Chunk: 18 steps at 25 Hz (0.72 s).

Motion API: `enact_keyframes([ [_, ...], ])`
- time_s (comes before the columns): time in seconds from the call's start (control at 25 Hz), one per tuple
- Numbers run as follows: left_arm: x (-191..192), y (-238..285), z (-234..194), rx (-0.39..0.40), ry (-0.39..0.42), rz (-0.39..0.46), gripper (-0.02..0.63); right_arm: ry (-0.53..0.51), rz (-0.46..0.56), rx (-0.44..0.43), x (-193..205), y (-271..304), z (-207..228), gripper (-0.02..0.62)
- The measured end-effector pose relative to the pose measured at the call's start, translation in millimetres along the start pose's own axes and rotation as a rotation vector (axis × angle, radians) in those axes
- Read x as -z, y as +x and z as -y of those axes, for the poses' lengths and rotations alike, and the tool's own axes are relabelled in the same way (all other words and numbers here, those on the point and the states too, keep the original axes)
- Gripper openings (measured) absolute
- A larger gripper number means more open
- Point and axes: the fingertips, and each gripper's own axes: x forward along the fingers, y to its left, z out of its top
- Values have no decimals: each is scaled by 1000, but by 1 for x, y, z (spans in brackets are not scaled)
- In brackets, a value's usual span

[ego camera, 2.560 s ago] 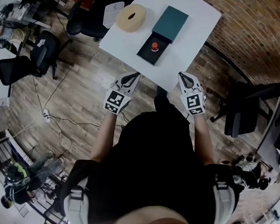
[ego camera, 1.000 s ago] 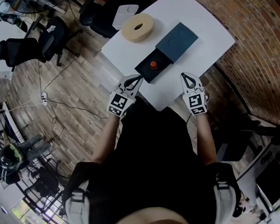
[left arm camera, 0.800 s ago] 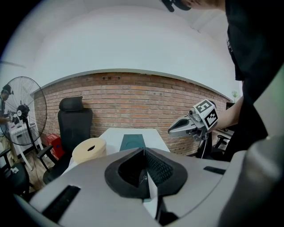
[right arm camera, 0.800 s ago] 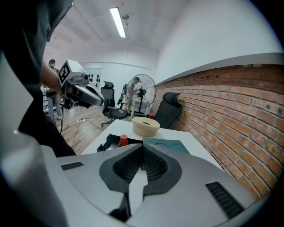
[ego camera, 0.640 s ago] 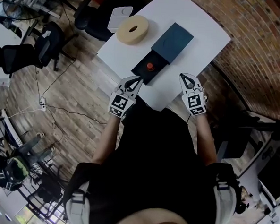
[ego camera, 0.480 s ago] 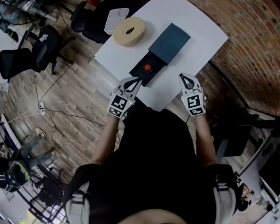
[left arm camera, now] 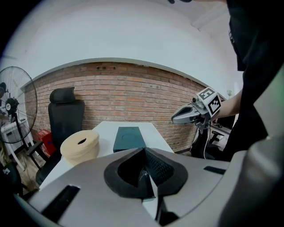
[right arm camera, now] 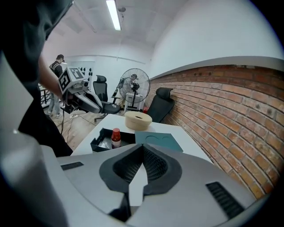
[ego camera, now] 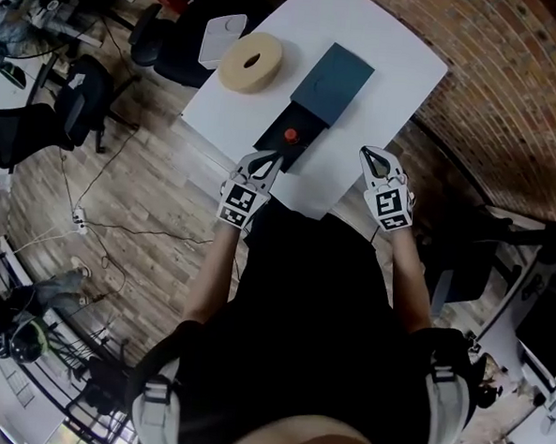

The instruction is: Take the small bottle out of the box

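Small bottle [ego camera: 290, 134], red-capped, stands upright inside the open black box [right arm camera: 98, 144] near the front edge of the white bench [ego camera: 365, 34]. At the far left black office chairs [ego camera: 79, 101] sit on the wooden floor [ego camera: 147, 208], where thin cables [ego camera: 90, 224] trail. On the bench, from the left, are a white square tray [ego camera: 221, 37], a beige foam ring [ego camera: 250, 62], the box, and then the teal lid [ego camera: 332, 83], which lies flat and touches the box's far end. A brick wall [ego camera: 511, 90] closes the room on the right. My left claw [ego camera: 269, 159] is closed tight on nothing, and its tip shows against the near end of the box; I cannot tell whether it touches. My right claw [ego camera: 369, 154] is also closed and empty, at the bench's front edge, well to the right of the box. A couple of seconds back both claws hung over the floor, short of the bench; now both have come up to its front edge, and the left one has dropped toward the box. Both claws have stayed closed throughout. The small bottle, box, lid, ring and tray keep the same arrangement on the bench.
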Motion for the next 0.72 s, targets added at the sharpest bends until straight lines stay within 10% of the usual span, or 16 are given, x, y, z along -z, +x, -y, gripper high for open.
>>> enact_keyframes([
  [0.72, 43, 24, -17, 72, -37, -42, 85, 16, -75, 47, 11, 0, -12, -2],
])
